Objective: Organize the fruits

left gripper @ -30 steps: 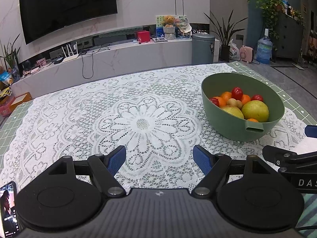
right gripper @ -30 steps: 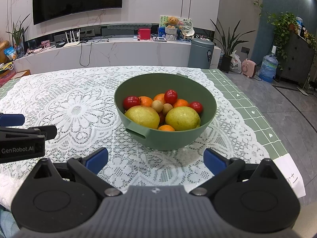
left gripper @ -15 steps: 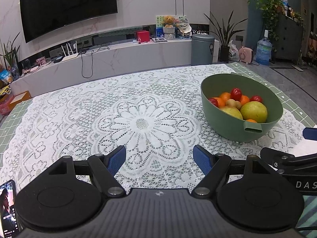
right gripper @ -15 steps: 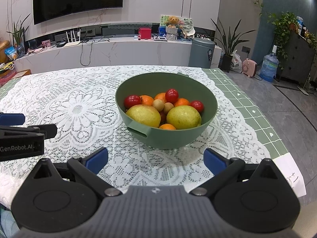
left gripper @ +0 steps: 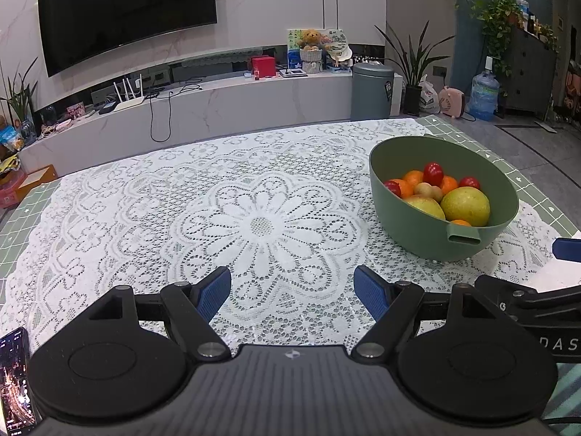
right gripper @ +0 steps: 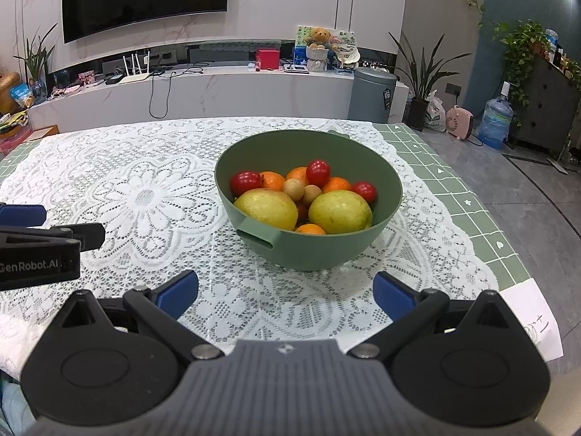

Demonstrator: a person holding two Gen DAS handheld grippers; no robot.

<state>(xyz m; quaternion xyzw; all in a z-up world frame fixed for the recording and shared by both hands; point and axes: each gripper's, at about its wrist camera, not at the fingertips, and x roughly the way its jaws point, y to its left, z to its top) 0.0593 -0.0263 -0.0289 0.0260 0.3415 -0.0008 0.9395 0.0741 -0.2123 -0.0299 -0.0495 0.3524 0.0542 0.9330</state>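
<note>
Since a second earlier your right gripper point(right gripper: 285, 290) had edged a little closer to the bowl point(right gripper: 341, 250), which sat slightly higher and larger in its view; the left gripper point(left gripper: 292, 292) barely shifted. Both grippers were spread wide and held nothing.

The fruit point(right gripper: 301, 200) all lay in the bowl: two big yellow-green ones in front, oranges, red cherry-sized ones and two tan ones behind. The bowl stood centre frame in the right view, right of centre in the left view. That fitted either fruit already gathered or fruit waiting to be sorted out, so I couldn't tell you which step was due.

If you did reach in, the small round pieces would likely roll, so a slow approach from above, pinching one piece at a time, would serve best.

The desk point(left gripper: 43, 200) wore a white lace cloth point(left gripper: 261, 225) over a green gridded mat; lace could snag a fingertip. A phone point(left gripper: 14, 381) lay at the lower left. Behind were a TV point(left gripper: 127, 11), a low counter and plants.
</note>
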